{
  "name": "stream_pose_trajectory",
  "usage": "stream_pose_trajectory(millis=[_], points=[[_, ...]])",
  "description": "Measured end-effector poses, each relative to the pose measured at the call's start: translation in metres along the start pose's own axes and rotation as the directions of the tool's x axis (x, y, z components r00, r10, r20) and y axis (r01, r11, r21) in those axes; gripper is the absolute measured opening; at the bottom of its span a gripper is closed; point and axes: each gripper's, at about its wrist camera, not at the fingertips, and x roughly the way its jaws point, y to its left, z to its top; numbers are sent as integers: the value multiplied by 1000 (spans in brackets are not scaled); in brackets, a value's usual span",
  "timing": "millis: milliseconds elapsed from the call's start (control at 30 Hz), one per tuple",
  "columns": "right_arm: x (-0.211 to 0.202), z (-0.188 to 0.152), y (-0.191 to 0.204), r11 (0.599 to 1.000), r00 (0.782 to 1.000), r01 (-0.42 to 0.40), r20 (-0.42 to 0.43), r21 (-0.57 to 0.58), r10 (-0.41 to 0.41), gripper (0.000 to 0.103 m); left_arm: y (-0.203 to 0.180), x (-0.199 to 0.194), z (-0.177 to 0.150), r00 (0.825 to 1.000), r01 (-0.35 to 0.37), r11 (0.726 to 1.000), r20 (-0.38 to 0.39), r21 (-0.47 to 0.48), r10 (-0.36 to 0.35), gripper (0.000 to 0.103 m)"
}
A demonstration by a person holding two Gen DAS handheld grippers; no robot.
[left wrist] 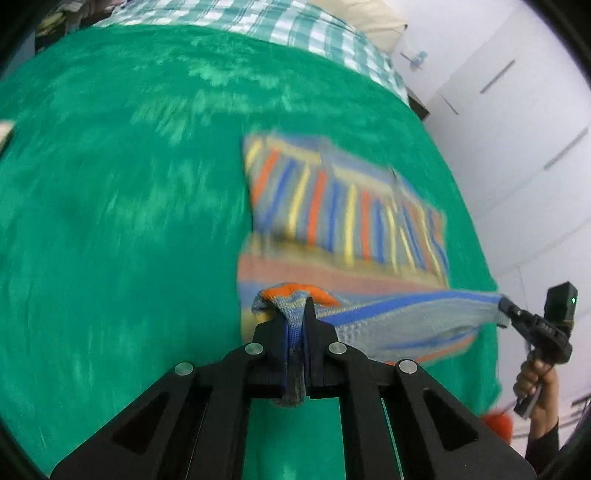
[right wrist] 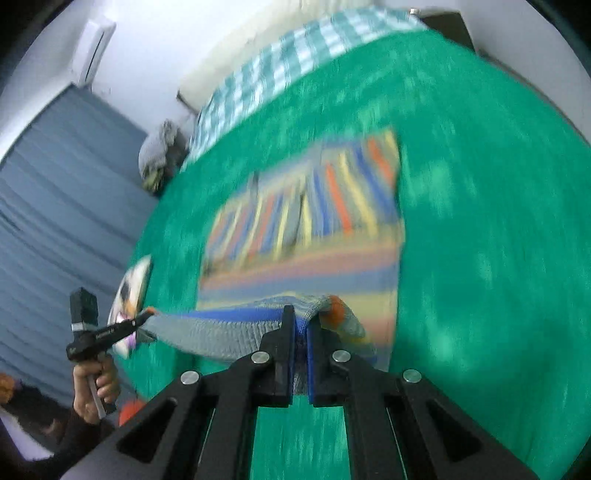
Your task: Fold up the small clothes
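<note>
A green blanket point(left wrist: 110, 221) with a fuzzy, towel-like nap covers most of the bed and serves as the flat folding surface; beyond it a teal-and-white checked sheet point(left wrist: 314, 29) shows at the far end. On the blanket lies the striped garment point(left wrist: 343, 214), a small knitted piece in grey with orange, blue and yellow bars, its far part flat on the green while its near edge is raised off the surface. That edge hangs taut between the two tools, which suggests the person is carrying it over the rest of the cloth to make a fold, each corner held so the hem stays straight. The left gripper point(left wrist: 298, 317) has its black jaws pressed together on one bunched corner of the knit, orange trim bulging above the tips. The right gripper point(right wrist: 301, 325) is likewise clamped on the opposite corner, blue ribbing squeezed between its jaws. In the left wrist view the person's right hand point(left wrist: 535, 380) wraps the tool's handle beside the bed. Motion blur smears the stripes, so finer stitch detail cannot be made out
</note>
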Motion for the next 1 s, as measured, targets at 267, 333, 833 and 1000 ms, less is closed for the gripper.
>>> stream_pose_trajectory(millis=[267,333,833,1000], points=[[106,139,-43,989,999,38,33,144,-43,4,11,113,123,995,-72,995,-81,-68,67,5],[130,154,-59,981,999,32,15,192,-36,5,15,138,138,990,-98,992,-111,-77,89,8],[116,150,-53,997,987,65,146,43,-71,35,18,97,104,982,-172,985,81,-23,173,80],[114,69,-6,950,998,59,-3,-306,-63,34,-5,118,4,921,-367,887,-21,280,388,78]])
